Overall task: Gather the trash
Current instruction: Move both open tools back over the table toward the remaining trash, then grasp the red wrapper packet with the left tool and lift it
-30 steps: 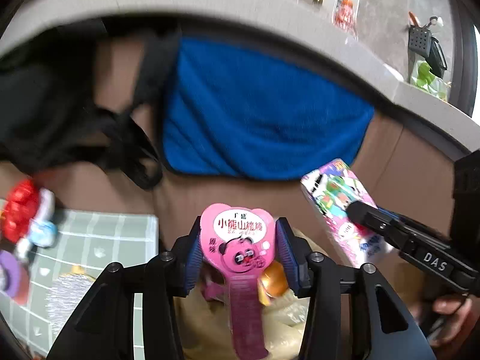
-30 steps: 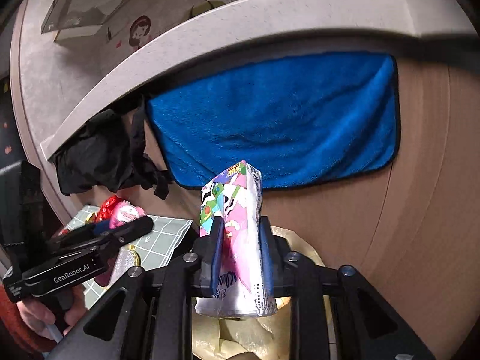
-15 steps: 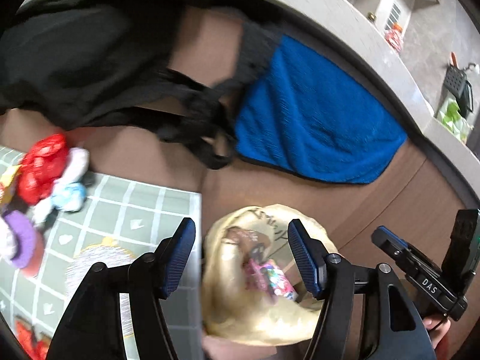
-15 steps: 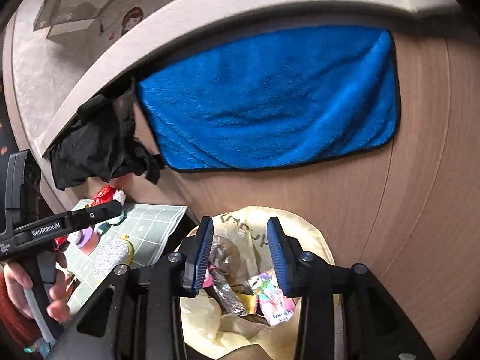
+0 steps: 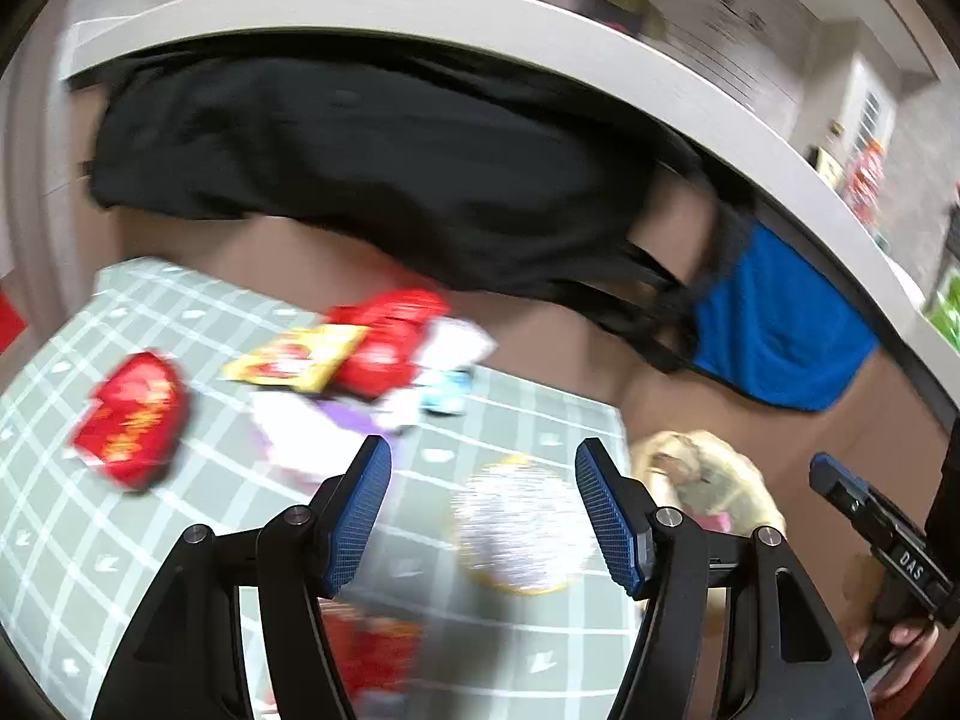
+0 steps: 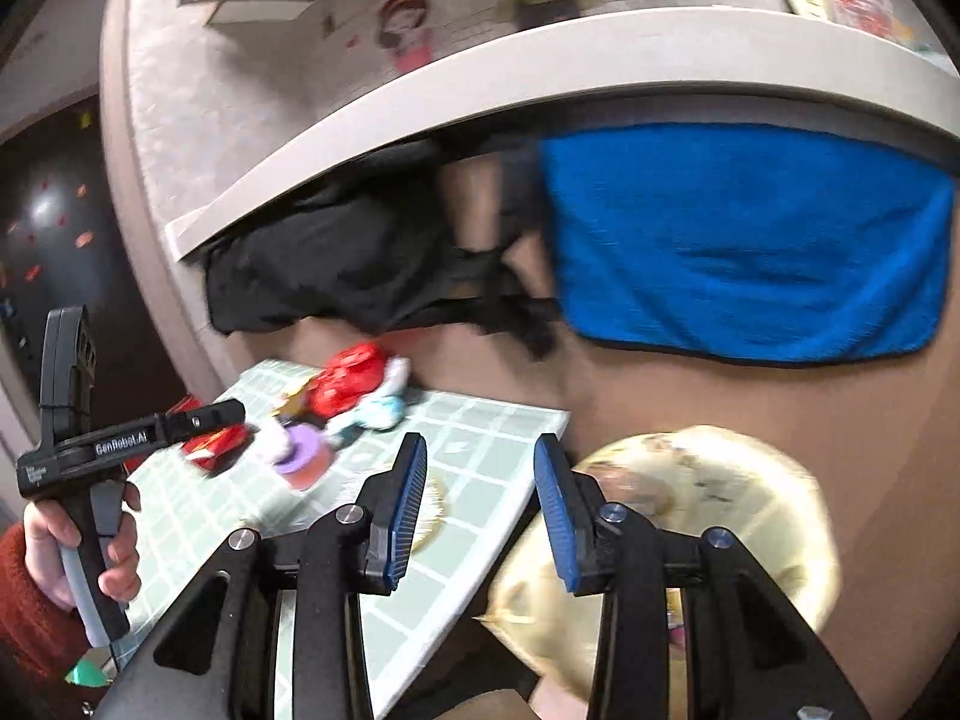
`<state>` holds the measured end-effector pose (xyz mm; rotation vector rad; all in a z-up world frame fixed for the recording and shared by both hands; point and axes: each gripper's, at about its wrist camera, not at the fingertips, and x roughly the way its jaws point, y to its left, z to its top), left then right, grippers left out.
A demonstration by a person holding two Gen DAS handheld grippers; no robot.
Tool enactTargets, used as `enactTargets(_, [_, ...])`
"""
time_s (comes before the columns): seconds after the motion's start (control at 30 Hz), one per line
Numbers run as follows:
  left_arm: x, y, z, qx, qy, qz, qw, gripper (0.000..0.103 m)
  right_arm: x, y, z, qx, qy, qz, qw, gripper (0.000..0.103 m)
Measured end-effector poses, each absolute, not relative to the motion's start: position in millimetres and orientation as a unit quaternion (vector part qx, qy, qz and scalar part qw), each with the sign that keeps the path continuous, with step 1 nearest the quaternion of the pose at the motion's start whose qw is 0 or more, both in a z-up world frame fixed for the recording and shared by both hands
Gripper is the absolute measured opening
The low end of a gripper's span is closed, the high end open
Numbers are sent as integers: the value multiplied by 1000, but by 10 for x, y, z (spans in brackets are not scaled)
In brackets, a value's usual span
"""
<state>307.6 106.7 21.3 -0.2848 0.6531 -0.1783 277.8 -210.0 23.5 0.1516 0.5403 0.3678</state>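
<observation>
1. Returning for more trash is the step in hand, judged from the layout: both grippers face the checked mat [image 5: 150,546], where wrappers lie.
2. Left gripper [image 5: 483,516]: jaws spread, nothing between them. The right wrist view shows a hand [image 6: 78,546] holding it above the mat's left part.
3. Right gripper [image 6: 480,504]: jaws released and empty, over the mat's near-right edge, beside the bag.
4. Pick one separate target per gripper. The red wrapper [image 5: 129,420] lies apart from the rest and suits the left gripper; the silver wrapper [image 5: 519,531] sits nearest the bag.
5. Approach the red, yellow and white cluster [image 5: 372,354] from the side, since its pieces overlap and may drag together.
6. Container: the yellowish trash bag [image 6: 714,516] stands open just off the mat's right edge. Its contents are blurred; a pink scrap [image 5: 714,521] shows inside.
</observation>
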Motion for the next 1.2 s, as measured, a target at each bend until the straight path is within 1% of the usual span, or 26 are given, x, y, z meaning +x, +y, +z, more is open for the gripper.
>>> enactTargets(0.13, [2960, 1532, 144, -146, 321, -66, 934, 64, 2802, -1645, 226, 67, 279, 214, 934, 36])
enactTargets(0.27, [2895, 1838, -114, -159, 356, -79, 918, 64, 2845, -1220, 173, 51, 293, 237, 925, 36])
enactTargets(0.43, [2814, 1796, -505, -143, 402, -104, 899, 64, 2917, -940, 81, 41, 309, 253, 916, 36])
enactTargets(0.5, [2796, 1670, -664, -114, 419, -109, 894, 64, 2931, -889, 35, 40, 315, 254, 913, 36])
enactTargets(0.7, [2879, 1360, -880, -39, 438, -87, 894, 63, 2935, -851, -99, 41, 332, 252, 908, 36])
enactTargets(0.77, [2925, 1307, -939, -24, 446, -76, 891, 59, 2940, -863, -146, 40, 338, 247, 907, 36])
enactTargets(0.83, [2954, 1307, -969, -20, 449, -65, 891, 57, 2950, -881, -183, 41, 342, 244, 907, 36])
enactTargets(0.87, [2949, 1295, -969, -17, 444, -62, 893, 51, 2959, -895, -203, 42, 345, 242, 906, 36])
enactTargets(0.9, [2945, 1285, -975, -13, 444, -57, 894, 47, 2965, -902, -213, 43, 346, 241, 906, 36])
enactTargets(0.93, [2941, 1289, -975, -9, 442, -55, 895, 37, 2973, -903, -220, 44, 348, 241, 905, 36])
enactTargets(1.03, [2908, 1308, -984, -9, 439, -59, 897, 35, 2967, -873, -203, 42, 348, 244, 904, 36])
enactTargets(1.07, [2882, 1336, -976, -16, 436, -62, 897, 32, 2963, -843, -187, 40, 346, 247, 904, 36])
enactTargets(1.2, [2763, 1541, -842, -43, 419, -63, 905, 30, 2949, -659, -100, 31, 343, 265, 901, 36])
